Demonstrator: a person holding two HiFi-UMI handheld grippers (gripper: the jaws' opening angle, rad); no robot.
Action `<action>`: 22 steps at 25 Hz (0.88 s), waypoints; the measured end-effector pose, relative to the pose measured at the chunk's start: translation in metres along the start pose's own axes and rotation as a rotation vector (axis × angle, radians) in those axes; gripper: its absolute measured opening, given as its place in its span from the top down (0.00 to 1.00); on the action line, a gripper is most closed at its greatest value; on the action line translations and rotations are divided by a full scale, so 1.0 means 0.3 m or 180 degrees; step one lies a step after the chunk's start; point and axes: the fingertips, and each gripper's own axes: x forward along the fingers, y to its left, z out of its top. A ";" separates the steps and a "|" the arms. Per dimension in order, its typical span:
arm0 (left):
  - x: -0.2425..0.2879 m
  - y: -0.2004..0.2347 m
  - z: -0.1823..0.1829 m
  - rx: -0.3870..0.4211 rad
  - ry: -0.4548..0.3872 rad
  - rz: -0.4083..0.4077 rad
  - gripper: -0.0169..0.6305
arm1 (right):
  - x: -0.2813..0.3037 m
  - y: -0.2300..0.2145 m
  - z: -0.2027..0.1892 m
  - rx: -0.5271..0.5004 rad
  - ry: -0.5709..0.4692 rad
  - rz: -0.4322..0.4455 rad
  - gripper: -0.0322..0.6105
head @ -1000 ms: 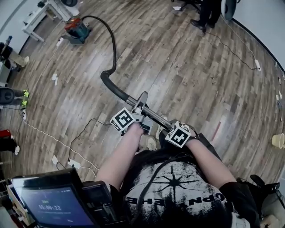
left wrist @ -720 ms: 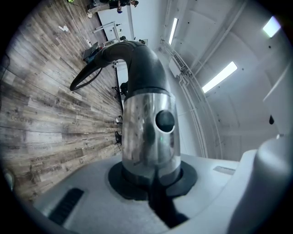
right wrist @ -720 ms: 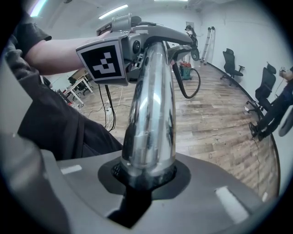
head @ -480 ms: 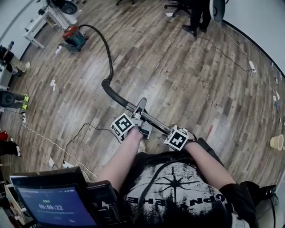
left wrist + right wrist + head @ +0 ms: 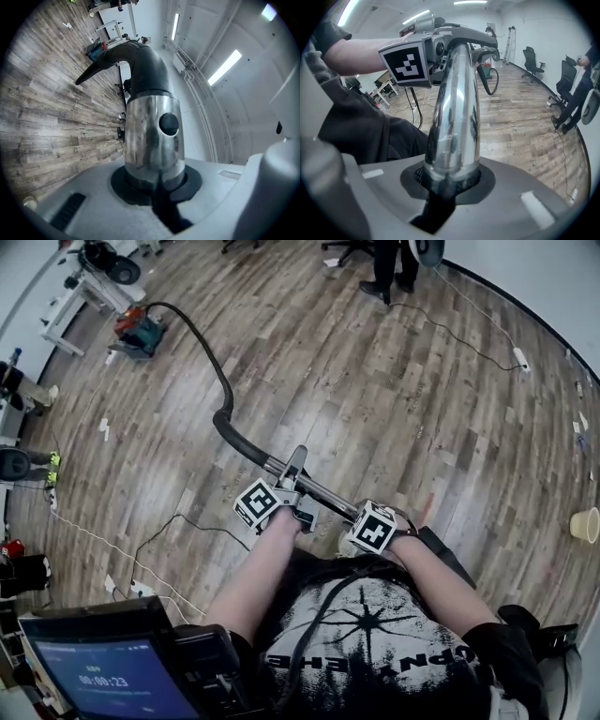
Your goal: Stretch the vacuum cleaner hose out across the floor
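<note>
Two tools clamp one shiny chrome wand tube (image 5: 321, 491): right gripper (image 5: 354, 515) nearest the body, left gripper (image 5: 292, 491) ahead. Its black flexible hose (image 5: 221, 381) curves over grey wood-plank floor (image 5: 375, 409) to the red-and-teal vacuum canister (image 5: 136, 332) by white desks (image 5: 80, 292).

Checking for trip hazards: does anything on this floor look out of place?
A paper cup stands on the floor at far right, and loose cables trail across it at left. The hose bends sharply just before the wand.
</note>
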 end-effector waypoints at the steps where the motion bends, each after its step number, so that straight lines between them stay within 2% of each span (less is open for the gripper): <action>1: 0.014 -0.004 -0.016 0.0009 0.0036 0.0007 0.92 | -0.006 -0.005 -0.011 0.0035 -0.0020 -0.0003 0.83; 5: 0.079 -0.006 -0.088 0.0039 0.0157 0.0050 0.92 | -0.024 -0.045 -0.073 0.0156 -0.0064 -0.0106 0.82; 9: 0.161 0.003 -0.133 -0.0028 0.0308 0.0081 0.92 | -0.046 -0.110 -0.103 0.0287 -0.0077 -0.0346 0.82; 11: 0.216 -0.005 -0.150 -0.0126 0.0389 0.0016 0.92 | -0.058 -0.149 -0.113 0.0346 -0.0031 -0.0473 0.82; 16: 0.331 0.056 -0.196 -0.0232 0.0603 0.0137 0.92 | -0.087 -0.237 -0.159 0.0557 0.0182 -0.0613 0.82; 22: 0.480 0.082 -0.262 -0.0353 0.0909 0.0022 0.92 | -0.097 -0.337 -0.203 0.0848 0.0275 -0.0761 0.82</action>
